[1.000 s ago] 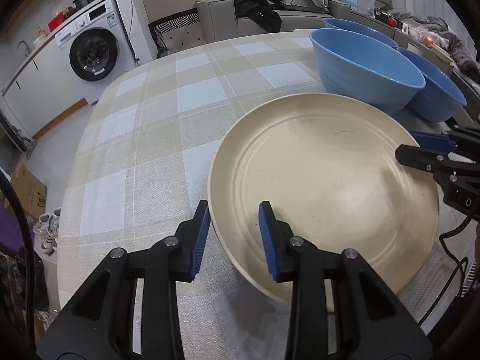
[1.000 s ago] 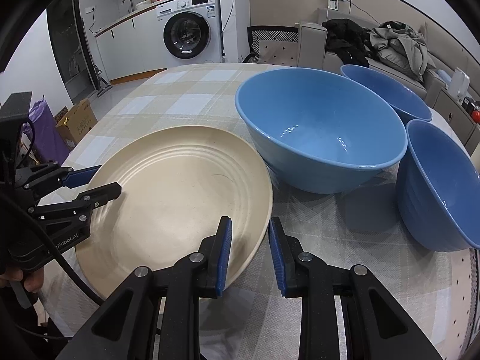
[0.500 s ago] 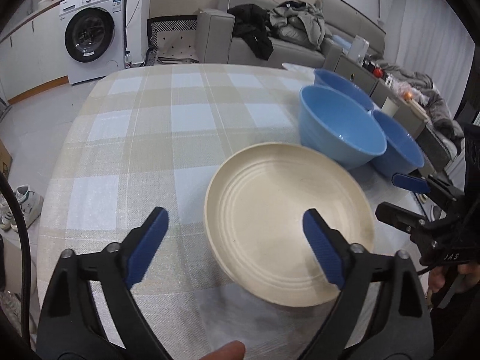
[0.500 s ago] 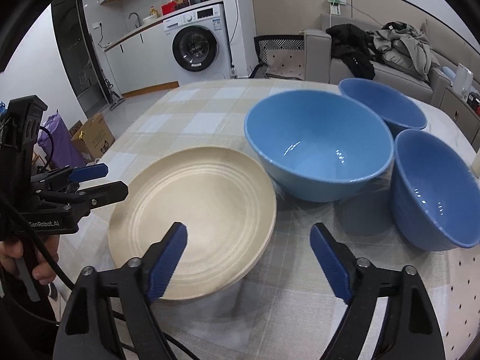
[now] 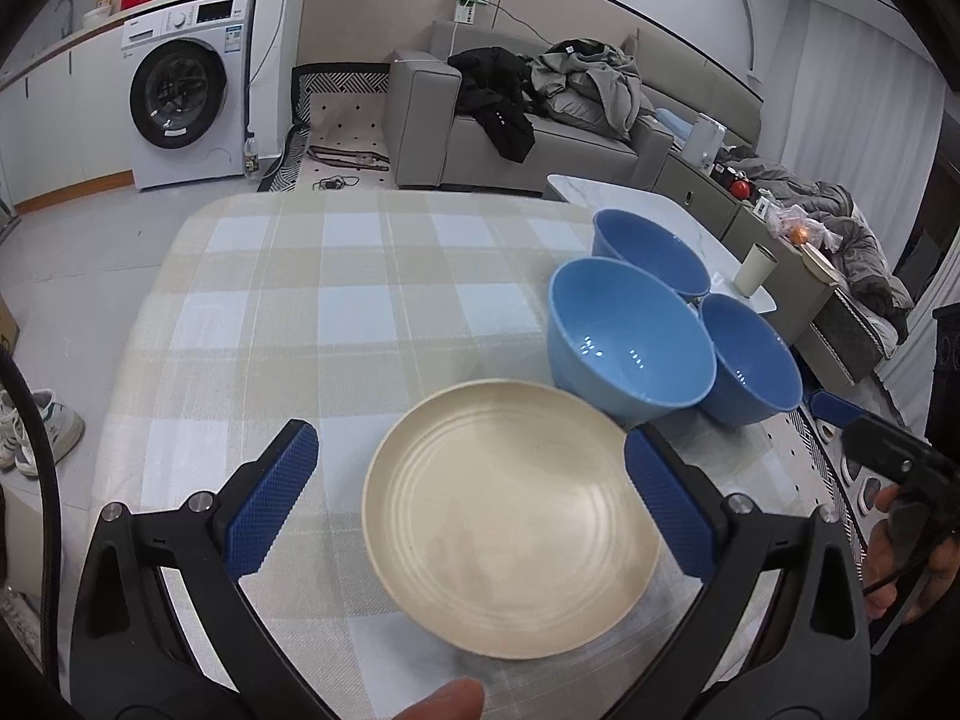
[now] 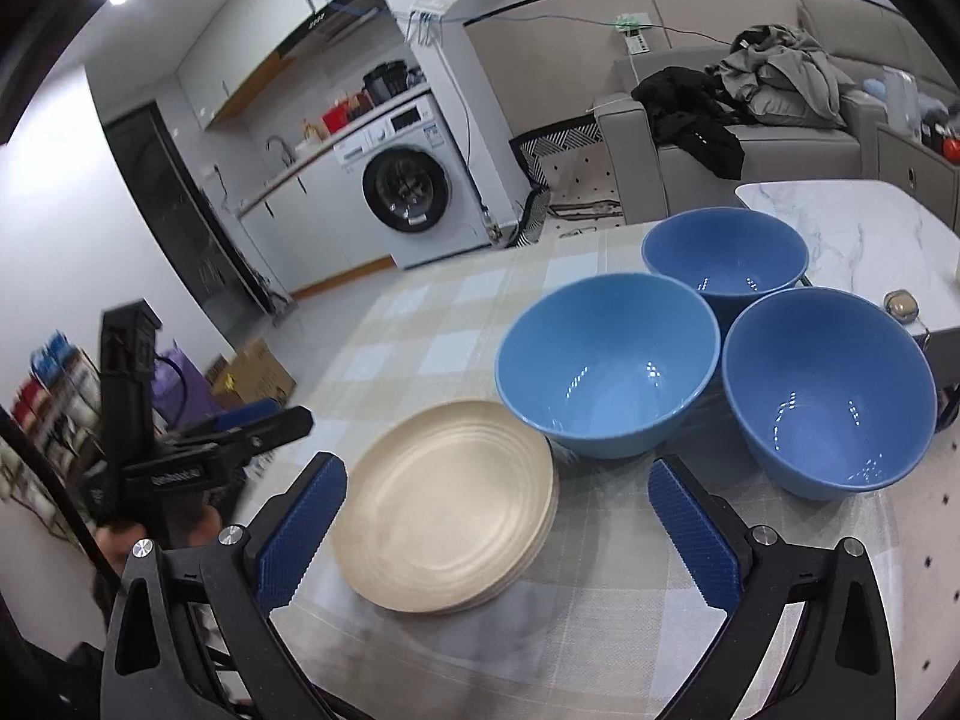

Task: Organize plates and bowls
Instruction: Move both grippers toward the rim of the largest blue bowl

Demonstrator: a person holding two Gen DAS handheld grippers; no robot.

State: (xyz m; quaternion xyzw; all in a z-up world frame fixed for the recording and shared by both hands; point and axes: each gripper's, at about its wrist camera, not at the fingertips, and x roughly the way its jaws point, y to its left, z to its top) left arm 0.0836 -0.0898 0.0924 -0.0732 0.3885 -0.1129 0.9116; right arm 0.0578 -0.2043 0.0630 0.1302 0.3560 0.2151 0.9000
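The left gripper (image 5: pixel 471 501) has its blue-padded fingers (image 5: pixel 270 507) spread as wide as they go, with nothing pinched between them. It hangs above the table (image 5: pixel 288 312), and the cream plates (image 5: pixel 510 543) lie below in the gap between the two pads, touching neither. A fingertip of the person (image 5: pixel 444 702) shows at the lower edge, under the plates.

The right gripper (image 6: pixel 498 531) is no different: its fingers (image 6: pixel 300 531) are just finishing their swing apart, jaws wide, nothing held or touched. From there the cream plates (image 6: pixel 447 507) sit just inside the left pad, and their edge shows several rims stacked one on another. Beyond the fingers, touching or nearly touching the far rim of the stack, stands the nearest blue bowl (image 6: pixel 606 381). A second blue bowl (image 6: pixel 828 390) sits just beside it, out past the right pad, and a third blue bowl (image 6: pixel 723 255) stands behind the two, farthest from the fingers. All three are upright and close together on the checked tablecloth (image 6: pixel 432 330).

Farther out past the table are a washing machine (image 6: pixel 408 183) and a grey sofa (image 6: pixel 744 138) heaped with clothes.
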